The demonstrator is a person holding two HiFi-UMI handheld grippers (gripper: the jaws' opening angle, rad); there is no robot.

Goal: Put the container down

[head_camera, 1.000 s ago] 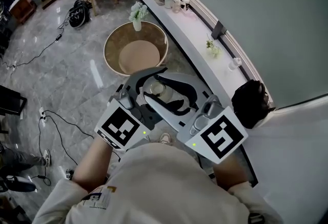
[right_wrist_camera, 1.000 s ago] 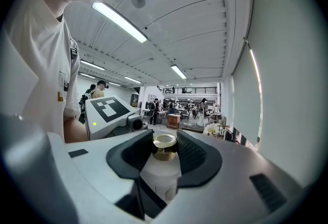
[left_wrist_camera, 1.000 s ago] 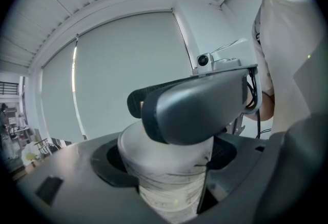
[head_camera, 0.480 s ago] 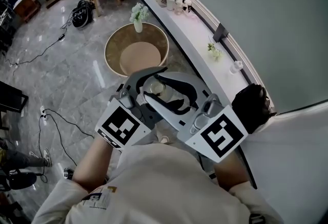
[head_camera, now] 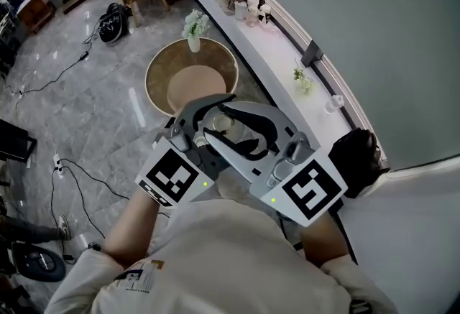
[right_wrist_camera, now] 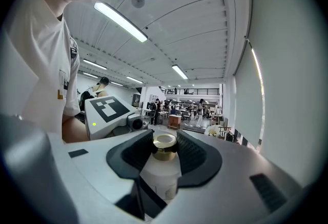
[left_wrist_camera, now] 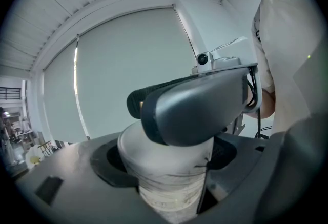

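A white container [head_camera: 221, 123] with a gold cap is held in mid-air in front of the person's chest, over the floor. Both grippers meet on it. In the left gripper view the left gripper [left_wrist_camera: 166, 160] is shut round the white body of the container [left_wrist_camera: 169, 179], and one grey jaw of the right gripper crosses above it. The right gripper [right_wrist_camera: 165, 148] is shut on the gold cap [right_wrist_camera: 165, 142], with the white body [right_wrist_camera: 161, 177] below its pads. In the head view the left gripper [head_camera: 210, 121] and right gripper [head_camera: 244, 134] overlap, hiding most of the container.
A round wooden table [head_camera: 162, 61] with a vase of flowers [head_camera: 192, 25] stands just beyond the grippers. A long white counter [head_camera: 277, 54] with small items runs along the curved wall at right. Cables [head_camera: 72, 169] lie on the marble floor. A dark round object [head_camera: 357, 151] is at right.
Both grippers keep their hold on the container. The head view has shifted slightly, and a shoe seen below the grippers one second ago is now hidden.
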